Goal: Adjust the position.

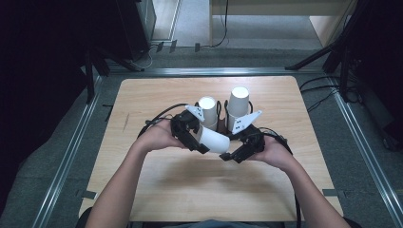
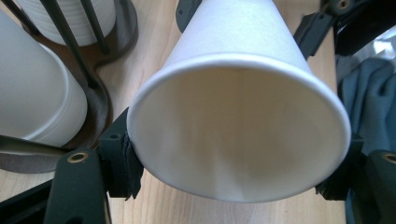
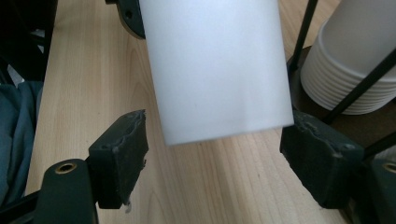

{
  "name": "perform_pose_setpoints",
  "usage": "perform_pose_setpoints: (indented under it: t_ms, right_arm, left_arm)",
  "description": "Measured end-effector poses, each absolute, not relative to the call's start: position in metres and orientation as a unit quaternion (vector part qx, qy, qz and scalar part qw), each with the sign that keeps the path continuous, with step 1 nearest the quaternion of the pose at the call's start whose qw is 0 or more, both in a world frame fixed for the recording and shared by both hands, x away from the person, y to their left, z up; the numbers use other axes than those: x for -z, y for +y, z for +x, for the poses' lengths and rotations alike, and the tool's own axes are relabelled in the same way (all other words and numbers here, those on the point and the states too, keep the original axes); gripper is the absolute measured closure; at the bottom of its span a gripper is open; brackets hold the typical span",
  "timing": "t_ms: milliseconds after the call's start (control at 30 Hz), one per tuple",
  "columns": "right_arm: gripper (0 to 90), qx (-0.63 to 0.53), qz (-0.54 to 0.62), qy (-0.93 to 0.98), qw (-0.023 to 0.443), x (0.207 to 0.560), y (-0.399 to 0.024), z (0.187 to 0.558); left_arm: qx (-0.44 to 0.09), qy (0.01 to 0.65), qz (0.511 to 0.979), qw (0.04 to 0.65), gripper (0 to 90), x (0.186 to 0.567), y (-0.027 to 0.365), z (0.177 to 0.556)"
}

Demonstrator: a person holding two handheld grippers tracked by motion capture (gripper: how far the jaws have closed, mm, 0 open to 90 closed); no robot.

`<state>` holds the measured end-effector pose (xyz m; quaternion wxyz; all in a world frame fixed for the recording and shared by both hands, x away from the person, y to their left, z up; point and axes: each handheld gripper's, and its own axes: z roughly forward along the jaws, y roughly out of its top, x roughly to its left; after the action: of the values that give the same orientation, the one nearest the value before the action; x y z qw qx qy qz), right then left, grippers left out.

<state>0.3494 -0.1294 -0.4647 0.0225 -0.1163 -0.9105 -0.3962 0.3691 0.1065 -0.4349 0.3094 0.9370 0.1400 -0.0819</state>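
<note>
A white paper cup (image 1: 215, 139) lies on its side just above the wooden table (image 1: 157, 95), between my two grippers. My left gripper (image 1: 199, 137) is shut on the cup's wide open end. In the left gripper view its pads (image 2: 122, 161) press on both sides of the cup's rim (image 2: 238, 116), and I look into the empty inside. My right gripper (image 1: 231, 148) faces it from the right. In the right gripper view its jaws (image 3: 219, 154) stand open on either side of the cup's narrow closed end (image 3: 217, 70), with a gap at the left pad (image 3: 121, 149).
Two stacks of upside-down white cups (image 1: 208, 111) (image 1: 237, 107) stand in black wire holders just behind the grippers, close to the held cup. The nearer stack (image 3: 355, 70) is right beside my right jaw. Black cables trail over the table from both grippers.
</note>
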Motion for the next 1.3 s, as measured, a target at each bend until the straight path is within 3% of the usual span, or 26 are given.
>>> perform_pose_setpoints:
  t_ms: [400, 767, 1133, 1300]
  right_arm:
    - [25.0, 0.386, -0.103, -0.916, 0.032, 0.471, -0.117, 0.347]
    - [32.9, 0.377, -0.074, -0.922, 0.045, 0.473, -0.111, 0.343]
    - [33.7, 0.383, -0.070, -0.921, 0.031, 0.468, -0.111, 0.343]
    - [33.2, 0.397, -0.069, -0.915, 0.013, 0.466, -0.117, 0.344]
  left_arm:
    - [0.086, 0.114, 0.949, 0.280, 25.6, 0.448, 0.093, 0.362]
    - [0.090, 0.094, 0.955, 0.268, 25.6, 0.452, 0.086, 0.358]
    - [0.079, 0.092, 0.948, 0.296, 22.3, 0.450, 0.090, 0.357]
    - [0.066, 0.103, 0.941, 0.314, 15.3, 0.445, 0.093, 0.359]
